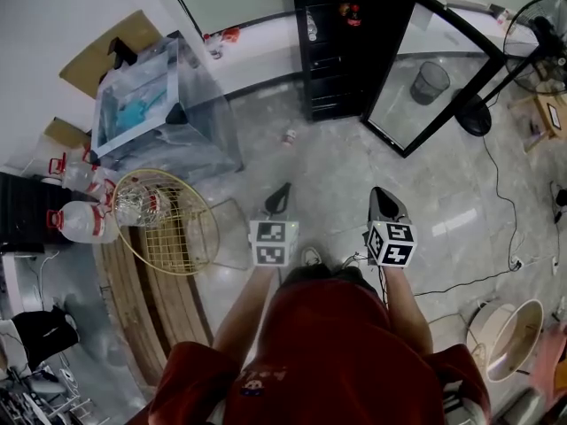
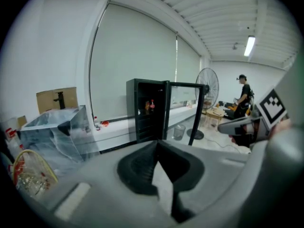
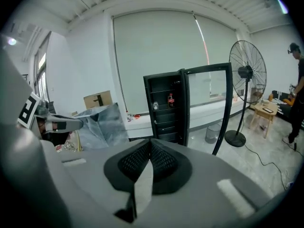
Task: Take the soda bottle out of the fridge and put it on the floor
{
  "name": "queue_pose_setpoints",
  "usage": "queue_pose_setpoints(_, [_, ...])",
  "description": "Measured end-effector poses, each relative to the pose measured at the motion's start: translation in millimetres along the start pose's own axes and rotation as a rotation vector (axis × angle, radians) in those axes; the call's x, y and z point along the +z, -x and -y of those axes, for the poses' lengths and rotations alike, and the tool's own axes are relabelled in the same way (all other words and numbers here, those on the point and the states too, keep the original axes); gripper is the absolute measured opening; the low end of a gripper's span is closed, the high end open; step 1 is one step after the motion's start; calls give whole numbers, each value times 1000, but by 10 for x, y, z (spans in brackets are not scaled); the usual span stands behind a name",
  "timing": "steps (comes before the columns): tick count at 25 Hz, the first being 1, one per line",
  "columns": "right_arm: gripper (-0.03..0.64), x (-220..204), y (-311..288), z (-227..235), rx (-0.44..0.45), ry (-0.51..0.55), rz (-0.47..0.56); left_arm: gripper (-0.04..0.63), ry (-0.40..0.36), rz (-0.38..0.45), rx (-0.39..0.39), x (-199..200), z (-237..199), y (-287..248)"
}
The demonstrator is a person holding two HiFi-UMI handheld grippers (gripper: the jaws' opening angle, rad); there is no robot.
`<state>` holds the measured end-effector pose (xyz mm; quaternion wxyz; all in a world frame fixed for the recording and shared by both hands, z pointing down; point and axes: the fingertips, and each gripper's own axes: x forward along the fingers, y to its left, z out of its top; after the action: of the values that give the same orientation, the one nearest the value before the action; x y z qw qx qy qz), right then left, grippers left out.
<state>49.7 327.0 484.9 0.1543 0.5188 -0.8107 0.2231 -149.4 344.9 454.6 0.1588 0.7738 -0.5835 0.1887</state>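
Both closed and empty, left hand-held gripper [image 1: 283, 189] and right hand-held gripper [image 1: 379, 193] are aiming at the distant fridge [image 1: 341, 73] for its soda bottle [image 3: 170, 100].

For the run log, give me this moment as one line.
phase: pre-reach | fridge: door open | soda bottle: inside fridge | left gripper: shut, empty | right gripper: shut, empty

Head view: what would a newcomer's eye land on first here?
The black fridge at the top centre, its glass door swung open, with a soda bottle on an upper shelf. Nearer, the left gripper and right gripper are held out side by side over the grey floor, both shut and empty.
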Motion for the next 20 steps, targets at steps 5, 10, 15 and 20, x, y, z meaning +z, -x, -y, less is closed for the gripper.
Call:
queue_pose_setpoints(5, [2, -42, -113, -121, -16, -6, -7, 0, -4, 6, -12, -27, -135, -17])
queue_pose_setpoints(10, [2, -47, -168, -155, -45, -28, 3, 0, -15, 7, -37, -67, -202, -62])
queue_pose_setpoints(15, [2, -23, -205, -132, -57, -35, -4, 0, -5, 7, -49, -44, -227, -109])
queue_pose_setpoints(20, [2, 6, -332, -36, -60, -48, -12, 0, 1, 3, -52, -5, -241, -259])
